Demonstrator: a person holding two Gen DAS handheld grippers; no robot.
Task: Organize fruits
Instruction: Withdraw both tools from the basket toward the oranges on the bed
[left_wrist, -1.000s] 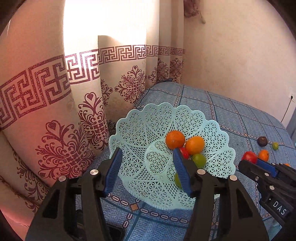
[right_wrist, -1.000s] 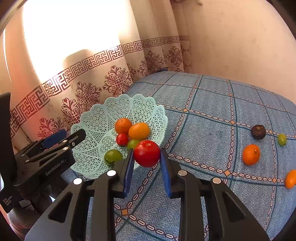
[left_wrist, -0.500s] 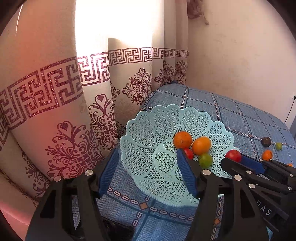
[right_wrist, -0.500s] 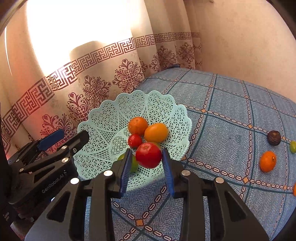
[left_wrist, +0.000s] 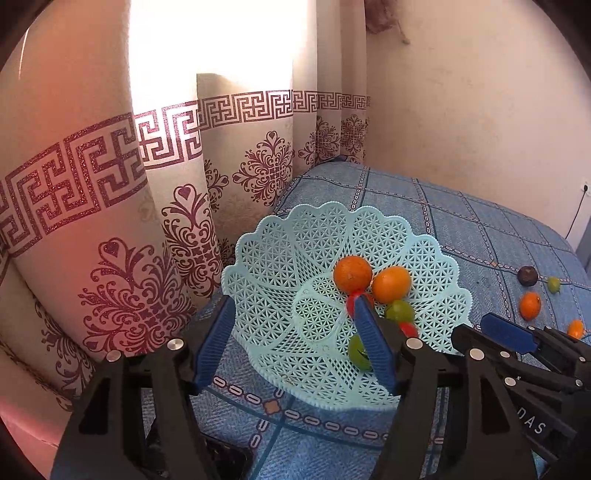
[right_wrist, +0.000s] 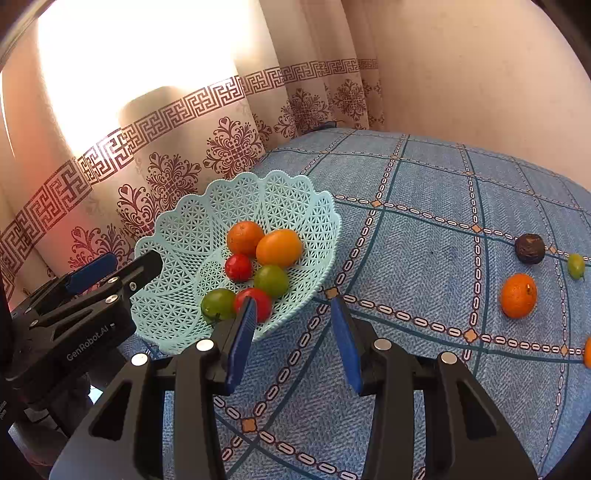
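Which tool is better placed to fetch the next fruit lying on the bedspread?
Probably the right tool: it is open and empty, beside the orange lying loose. The left tool, also open, sits at the basket.

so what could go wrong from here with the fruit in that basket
The basket looks tilted toward the grippers, and the red fruit sits low near its front rim, so it may roll out. The open right gripper hangs close to that rim; pulling back carelessly could snag it. The left gripper, also open, straddles the rim, so a nudge might tip the basket.
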